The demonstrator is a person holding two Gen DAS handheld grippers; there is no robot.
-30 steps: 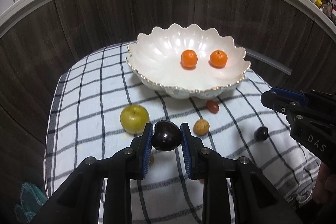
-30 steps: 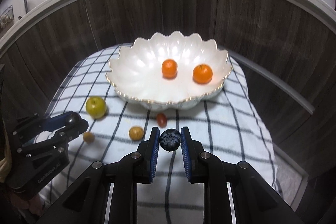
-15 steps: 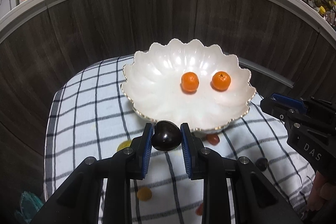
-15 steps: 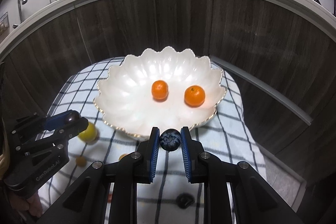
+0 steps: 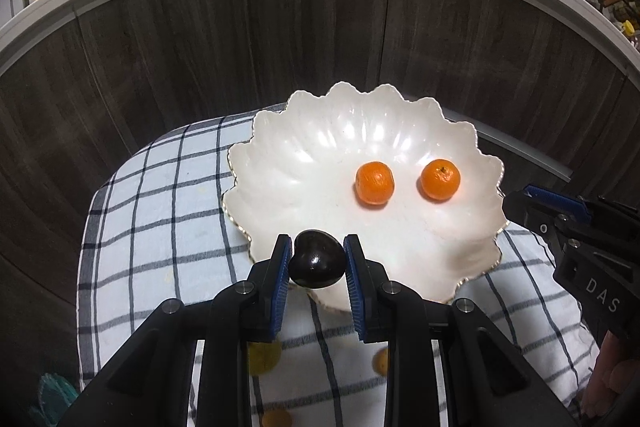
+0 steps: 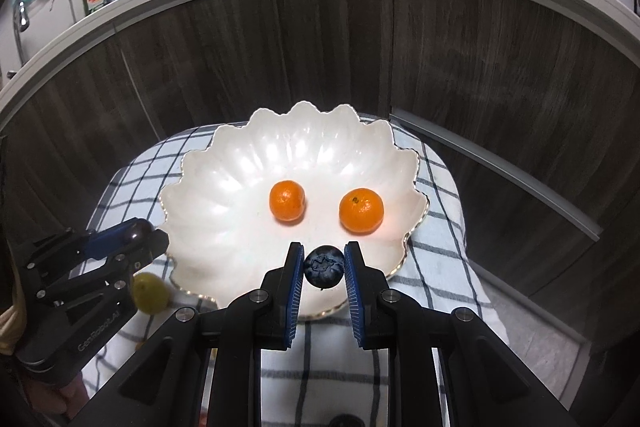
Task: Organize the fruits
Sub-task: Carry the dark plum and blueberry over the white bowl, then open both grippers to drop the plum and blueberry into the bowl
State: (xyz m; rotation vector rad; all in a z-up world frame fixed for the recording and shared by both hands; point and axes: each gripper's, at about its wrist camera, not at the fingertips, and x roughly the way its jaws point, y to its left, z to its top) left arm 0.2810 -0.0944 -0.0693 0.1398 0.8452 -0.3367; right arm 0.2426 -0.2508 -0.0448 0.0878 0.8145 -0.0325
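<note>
Two oranges [image 5: 375,182] [image 5: 439,179] in one bowl [image 5: 280,147]; each gripper holds one dark fruit

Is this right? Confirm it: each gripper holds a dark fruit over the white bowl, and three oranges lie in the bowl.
Not quite. The white bowl holds two oranges, not three; the right wrist view shows it. The left gripper and right gripper each do hold a dark fruit at its near rim.

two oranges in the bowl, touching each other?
Apart. The right wrist view shows bare white bowl floor between the left orange and the right orange; the left wrist view shows the same gap.
</note>
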